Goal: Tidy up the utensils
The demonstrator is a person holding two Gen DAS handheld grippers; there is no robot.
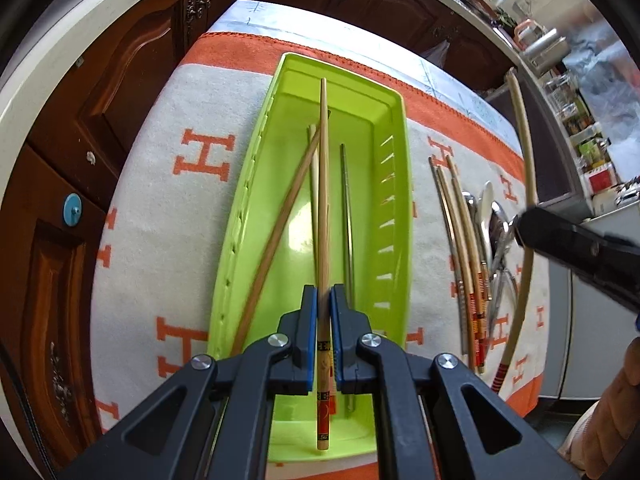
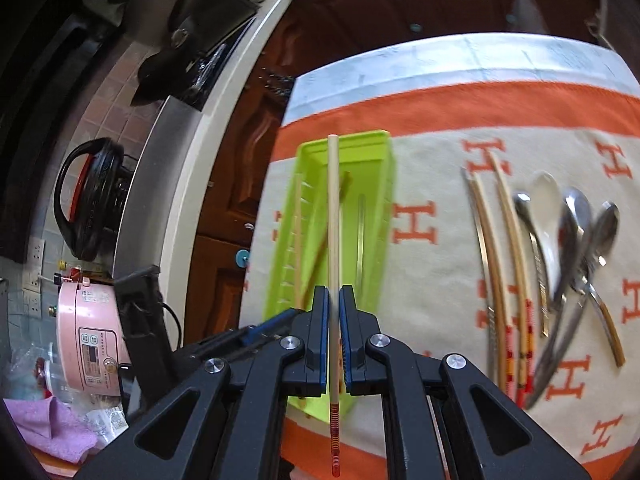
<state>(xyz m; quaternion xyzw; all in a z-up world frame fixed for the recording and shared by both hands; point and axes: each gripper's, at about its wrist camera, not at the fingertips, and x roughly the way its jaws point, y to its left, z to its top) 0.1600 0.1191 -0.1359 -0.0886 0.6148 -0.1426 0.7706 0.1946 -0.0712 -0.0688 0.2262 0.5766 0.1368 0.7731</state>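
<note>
The left gripper (image 1: pixel 324 296) fills the bottom centre of its own view, its blue-padded jaws clamped on a bamboo chopstick (image 1: pixel 323 184) with a red, yellow and black printed band near the handle end; the marks on that band are too small to read. This chopstick runs up the middle of the frame, above the lime-green plastic tray (image 1: pixel 396 120), which lies lengthwise on the cloth with slotted side walls. Inside the tray lie a darker brown chopstick (image 1: pixel 280 232) slanted across the left half, a pale chopstick (image 1: pixel 313 148) mostly hidden behind the held one, and a metal chopstick (image 1: pixel 347 208) along the right.

In the right wrist view the right gripper (image 2: pixel 333 300), at bottom centre, is closed on a pale chopstick with red stripes (image 2: pixel 333 208), which stands upright in the frame in front of the tray. The same gripper shows as a dark blurred shape at the right edge of the left view, the chopstick curving past it.

On the cream towel (image 2: pixel 432 240), right of the tray and well apart from it, lie loose chopsticks (image 2: pixel 500 280) with red and yellow banded ends, beside a heap of metal spoons (image 2: pixel 576 240) and a white ceramic spoon (image 2: pixel 546 208). The towel has an orange border and is printed all over with large orange "H" letters. A pink rice cooker (image 2: pixel 88 336) stands at lower left; the labels on its panel are unreadable.
</note>
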